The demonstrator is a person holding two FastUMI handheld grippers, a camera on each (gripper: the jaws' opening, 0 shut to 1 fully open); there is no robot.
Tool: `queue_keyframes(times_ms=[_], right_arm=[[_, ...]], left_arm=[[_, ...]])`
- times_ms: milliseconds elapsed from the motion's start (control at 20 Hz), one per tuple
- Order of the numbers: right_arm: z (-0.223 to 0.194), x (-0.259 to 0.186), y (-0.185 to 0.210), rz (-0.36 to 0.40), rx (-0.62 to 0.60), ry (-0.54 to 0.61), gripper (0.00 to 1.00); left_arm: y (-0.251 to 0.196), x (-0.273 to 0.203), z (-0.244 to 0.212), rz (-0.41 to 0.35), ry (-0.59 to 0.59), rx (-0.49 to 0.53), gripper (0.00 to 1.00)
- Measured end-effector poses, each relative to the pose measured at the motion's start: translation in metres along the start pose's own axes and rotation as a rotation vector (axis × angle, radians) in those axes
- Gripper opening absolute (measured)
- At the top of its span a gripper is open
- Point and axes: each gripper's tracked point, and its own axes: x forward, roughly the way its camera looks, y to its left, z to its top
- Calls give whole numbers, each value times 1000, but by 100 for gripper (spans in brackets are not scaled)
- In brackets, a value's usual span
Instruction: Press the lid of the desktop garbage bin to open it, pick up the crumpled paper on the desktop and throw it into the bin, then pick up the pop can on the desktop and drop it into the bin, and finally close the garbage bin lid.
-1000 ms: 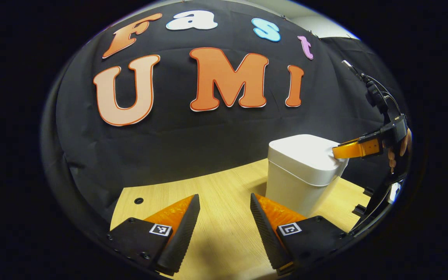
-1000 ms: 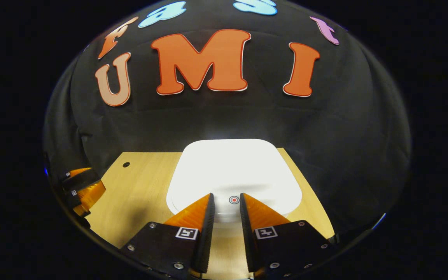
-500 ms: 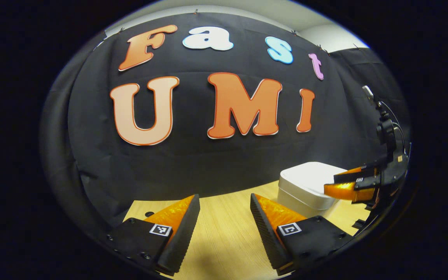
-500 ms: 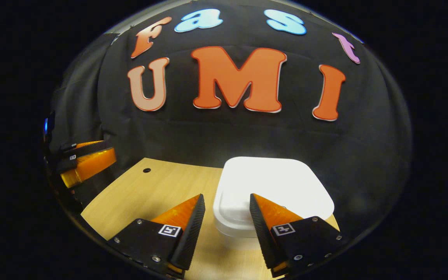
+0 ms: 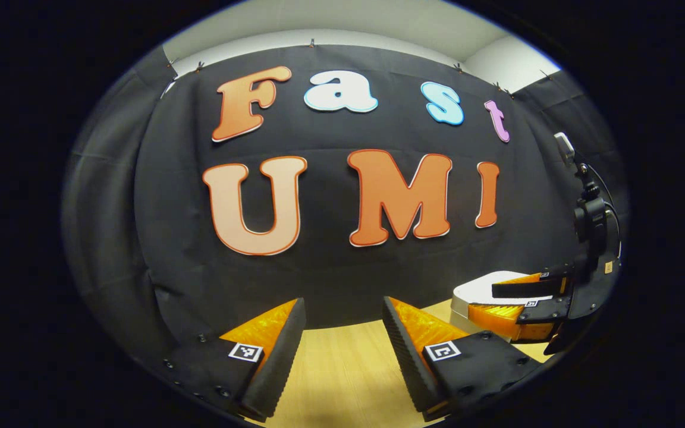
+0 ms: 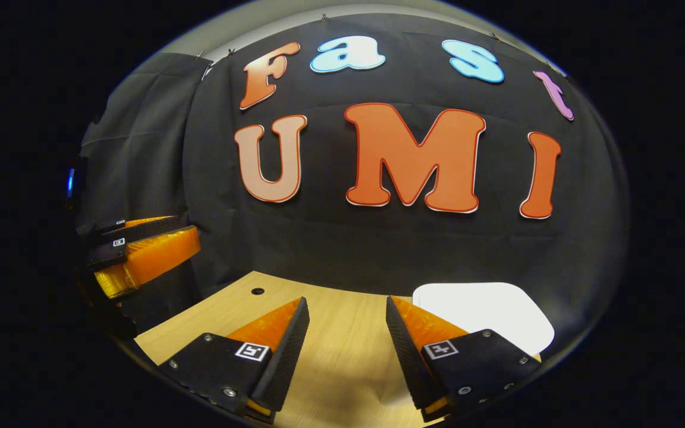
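Observation:
The white garbage bin [image 6: 485, 312] stands on the wooden desktop [image 6: 342, 356] with its lid shut; in the right gripper view it lies low and to the right of my right gripper [image 6: 342, 309]. That gripper is open with nothing between its fingers, raised above the desk. My left gripper [image 5: 342, 309] is open and holds nothing, well left of the bin [image 5: 479, 291]. In the left gripper view the right gripper [image 5: 497, 300] hangs in front of the bin at the far right. The left gripper [image 6: 182, 238] shows at the left edge of the right gripper view.
A small round hole [image 6: 257, 291] marks the desktop near its far left corner. The black cloth wall rises right behind the desk's back edge. Bare wood [image 5: 342, 368] lies below my left gripper.
My right gripper has come off the bin lid, opened, and pulled back and left. Both grippers have tilted upward, so the bin has sunk lower in both views.

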Motion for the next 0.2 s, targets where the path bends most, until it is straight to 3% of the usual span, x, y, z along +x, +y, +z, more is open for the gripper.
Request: queue_keyframes(times_ms=[200], right_arm=[[10, 7, 14, 25, -5, -59, 88]], left_arm=[[26, -9, -1, 77, -4, -8, 82]])
